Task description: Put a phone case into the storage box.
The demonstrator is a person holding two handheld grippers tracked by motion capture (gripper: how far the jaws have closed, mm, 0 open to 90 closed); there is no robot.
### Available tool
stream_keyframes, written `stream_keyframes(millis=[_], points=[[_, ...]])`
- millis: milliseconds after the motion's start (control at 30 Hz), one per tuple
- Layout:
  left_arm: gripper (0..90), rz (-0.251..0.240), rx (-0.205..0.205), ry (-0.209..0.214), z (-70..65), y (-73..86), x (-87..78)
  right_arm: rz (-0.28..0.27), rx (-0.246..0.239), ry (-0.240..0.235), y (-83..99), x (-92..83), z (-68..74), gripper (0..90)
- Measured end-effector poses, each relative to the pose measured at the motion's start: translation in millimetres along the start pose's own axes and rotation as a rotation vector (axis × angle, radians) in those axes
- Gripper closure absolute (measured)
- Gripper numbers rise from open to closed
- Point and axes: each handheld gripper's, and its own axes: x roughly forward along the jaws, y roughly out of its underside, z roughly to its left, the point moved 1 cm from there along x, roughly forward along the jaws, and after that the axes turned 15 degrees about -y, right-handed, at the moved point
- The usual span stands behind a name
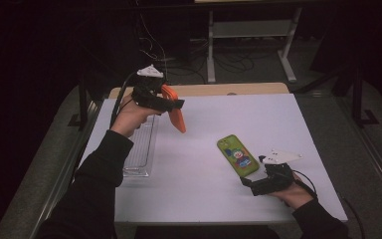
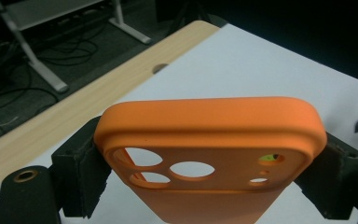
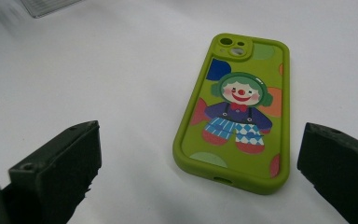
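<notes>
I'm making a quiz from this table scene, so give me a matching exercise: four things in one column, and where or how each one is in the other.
Things:
1. orange phone case
2. green clown phone case
3. clear tray
4. right gripper

States:
A. lying flat on the white table
B. open, near the green case
C. held up in the left gripper
D. at the table's left edge

Pairs: 1-C, 2-A, 3-D, 4-B
</notes>
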Motion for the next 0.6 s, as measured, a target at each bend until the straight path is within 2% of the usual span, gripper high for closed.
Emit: stream_keyframes(millis=[133,167,267,467,600], points=[[14.3,0.001,0.002,-0.043,15.2,-4.6,-3.4,0.001,0.002,0.001,-0.1,-0.1,-0.1,0.0],[14.3,0.000,-0.019,-0.053,17.8,-5.1,-3.8,0.001,0.002,0.001,-0.2,-0.1,-0.1,0.0],[14.3,0.007,-0.015,-0.086,30.3,-6.9,-5.2,0.002,-0.002,0.002,-0.2,-0.3,0.0,0.0],[14.3,0.012,-0.059,-0.151,52.1,-5.9,-6.3,0.002,-0.002,0.003,-0.3,-0.4,-0.3,0.0],[14.3,0.017,-0.090,-0.211,67.3,-1.7,-6.5,0.004,0.000,0.004,-0.1,-0.1,-0.2,0.0]])
